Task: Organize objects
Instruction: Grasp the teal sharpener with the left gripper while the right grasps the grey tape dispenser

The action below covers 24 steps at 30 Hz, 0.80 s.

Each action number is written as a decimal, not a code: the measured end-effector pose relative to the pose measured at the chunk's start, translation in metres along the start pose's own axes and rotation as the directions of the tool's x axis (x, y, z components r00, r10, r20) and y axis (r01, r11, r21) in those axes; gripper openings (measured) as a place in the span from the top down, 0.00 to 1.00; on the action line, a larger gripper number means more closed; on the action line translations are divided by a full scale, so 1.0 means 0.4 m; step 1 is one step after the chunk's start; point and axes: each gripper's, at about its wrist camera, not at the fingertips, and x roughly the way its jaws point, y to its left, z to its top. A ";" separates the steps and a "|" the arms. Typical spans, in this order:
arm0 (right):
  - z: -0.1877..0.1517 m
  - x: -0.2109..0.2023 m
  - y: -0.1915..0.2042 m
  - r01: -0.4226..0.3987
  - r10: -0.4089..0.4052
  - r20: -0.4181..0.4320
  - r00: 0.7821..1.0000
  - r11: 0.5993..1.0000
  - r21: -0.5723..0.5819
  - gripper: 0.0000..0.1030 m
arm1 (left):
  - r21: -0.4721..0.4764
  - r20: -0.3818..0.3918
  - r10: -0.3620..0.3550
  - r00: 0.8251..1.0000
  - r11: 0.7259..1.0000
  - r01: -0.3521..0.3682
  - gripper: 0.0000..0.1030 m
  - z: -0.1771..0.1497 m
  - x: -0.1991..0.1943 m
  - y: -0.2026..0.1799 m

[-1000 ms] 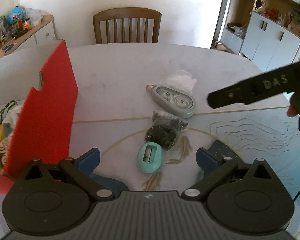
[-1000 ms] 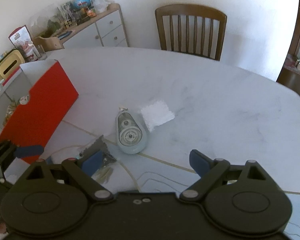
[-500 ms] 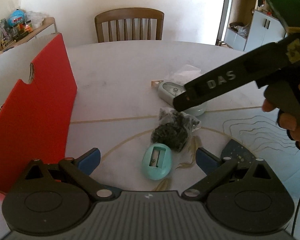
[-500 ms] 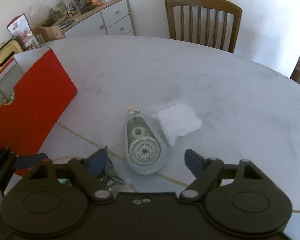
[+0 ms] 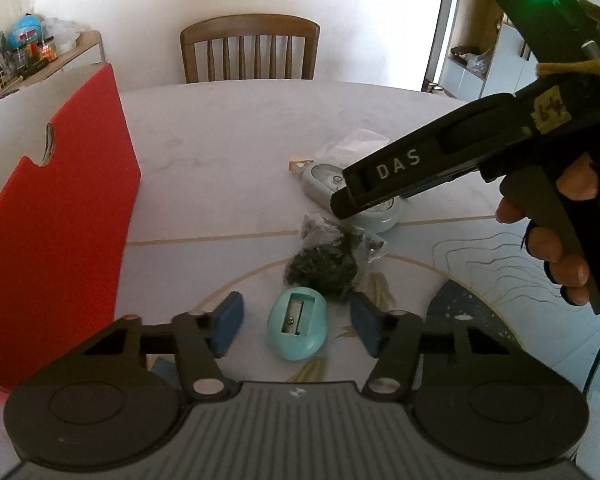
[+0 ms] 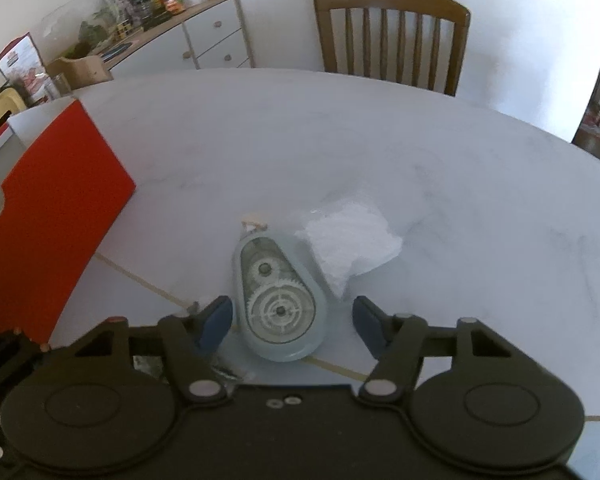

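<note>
A teal egg-shaped pencil sharpener lies on the table between the blue pads of my left gripper. Those jaws are closing, with a gap left on each side. Just beyond it sits a clear bag of dark bits. A pale grey-green correction tape dispenser lies between the pads of my right gripper. These jaws are closing too, the left pad close to the dispenser and the right pad apart from it. In the left wrist view the right tool's black body, held by a hand, hides part of the dispenser.
A red open-topped box stands at the table's left, also in the right wrist view. A crumpled clear plastic bag lies right of the dispenser. A wooden chair stands behind the table and a cluttered sideboard at the back left.
Both pairs of jaws have narrowed. The right gripper came down and forward until the tape dispenser lay between its pads. The left gripper stayed over the sharpener.
</note>
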 end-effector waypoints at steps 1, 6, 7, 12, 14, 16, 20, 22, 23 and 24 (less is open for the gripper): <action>0.001 0.000 0.001 0.001 -0.001 0.001 1.000 1.000 -0.002 0.38 | 0.006 -0.002 0.004 1.000 1.000 -0.004 0.50 0.000 -0.001 -0.003; 0.001 0.003 0.014 0.022 -0.022 0.011 1.000 1.000 -0.001 0.44 | 0.023 -0.010 0.012 1.000 1.000 -0.012 0.65 0.001 -0.007 -0.012; 0.000 0.003 0.017 0.020 -0.020 0.012 1.000 1.000 0.000 0.47 | 0.023 -0.010 0.014 1.000 1.000 -0.014 0.65 0.000 -0.007 -0.012; -0.010 -0.008 0.016 0.021 -0.021 0.014 1.000 0.999 0.025 0.50 | 0.010 -0.020 0.012 1.000 1.000 -0.012 0.70 -0.004 -0.015 -0.004; -0.017 -0.015 0.013 0.012 -0.013 0.014 1.000 0.999 0.039 0.51 | 0.010 -0.027 0.016 1.000 1.000 -0.016 0.71 -0.005 -0.020 0.000; -0.024 -0.025 0.001 0.004 -0.005 0.019 1.000 0.997 0.072 0.51 | 0.005 -0.031 0.010 0.999 1.000 -0.010 0.71 -0.007 -0.026 0.002; -0.045 -0.059 -0.023 -0.016 0.013 0.028 1.000 0.992 0.123 0.51 | 0.016 -0.030 0.008 1.000 1.000 -0.007 0.71 -0.014 -0.046 -0.001; -0.058 -0.078 -0.032 -0.021 0.017 0.032 0.999 0.991 0.132 0.51 | 0.020 -0.033 0.010 0.999 1.000 -0.010 0.71 -0.016 -0.057 -0.004; -0.065 -0.089 -0.034 -0.023 0.019 0.035 0.999 0.991 0.131 0.51 | 0.018 -0.036 0.011 0.999 1.000 -0.010 0.71 -0.017 -0.063 -0.004; -0.073 -0.100 -0.037 -0.022 0.018 0.036 0.999 0.992 0.128 0.51 | 0.012 -0.036 0.004 0.999 1.000 -0.004 0.71 -0.018 -0.072 -0.003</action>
